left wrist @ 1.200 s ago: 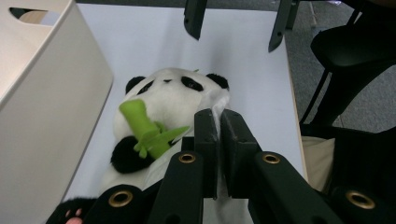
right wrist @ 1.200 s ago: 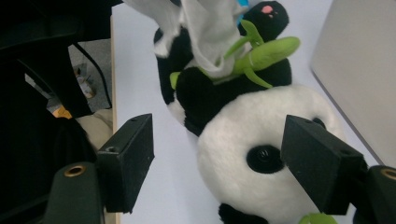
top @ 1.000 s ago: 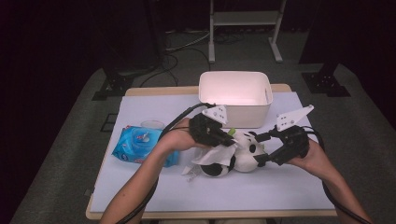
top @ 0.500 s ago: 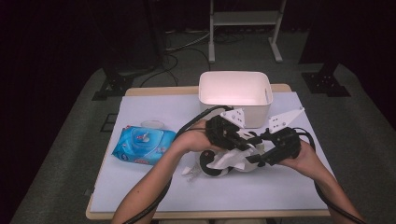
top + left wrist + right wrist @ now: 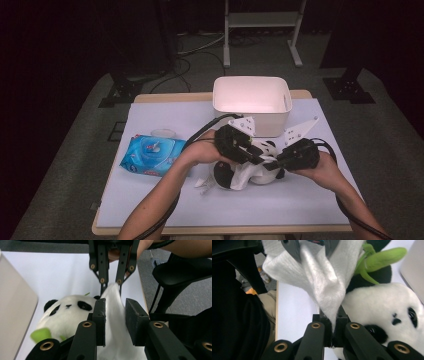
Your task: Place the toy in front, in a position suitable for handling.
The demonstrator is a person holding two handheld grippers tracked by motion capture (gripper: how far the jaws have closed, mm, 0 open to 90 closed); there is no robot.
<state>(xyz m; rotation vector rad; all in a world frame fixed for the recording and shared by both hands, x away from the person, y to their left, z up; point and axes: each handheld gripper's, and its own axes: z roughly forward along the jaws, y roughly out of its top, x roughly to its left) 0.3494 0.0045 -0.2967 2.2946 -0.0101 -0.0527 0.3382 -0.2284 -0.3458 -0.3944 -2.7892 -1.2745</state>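
Note:
A black-and-white plush panda (image 5: pixel 265 149) holding a green sprig (image 5: pixel 382 256) lies on the table in front of the bin. A white cloth (image 5: pixel 244 176) is draped over it. My left gripper (image 5: pixel 252 155) reaches over the panda from the left. Its jaws have just been opening and now stand apart, with the cloth (image 5: pixel 113 307) loose between them. My right gripper (image 5: pixel 272 164) faces it from the right. Its jaws have just been closing and are now shut on a bunched tip of the cloth (image 5: pixel 322 277), close beside the panda's head (image 5: pixel 382 305).
A white bin (image 5: pixel 217 95) stands at the back of the table, just behind the grippers. A blue pack of wet wipes (image 5: pixel 152 155) lies at the left, with a small white lid (image 5: pixel 161 133) behind it. The table top (image 5: pixel 280 210) is pale lilac.
My left gripper has shifted right to meet the right one above the panda. The cloth, once bunched at the panda's left, now lies over it and runs between the two grippers.

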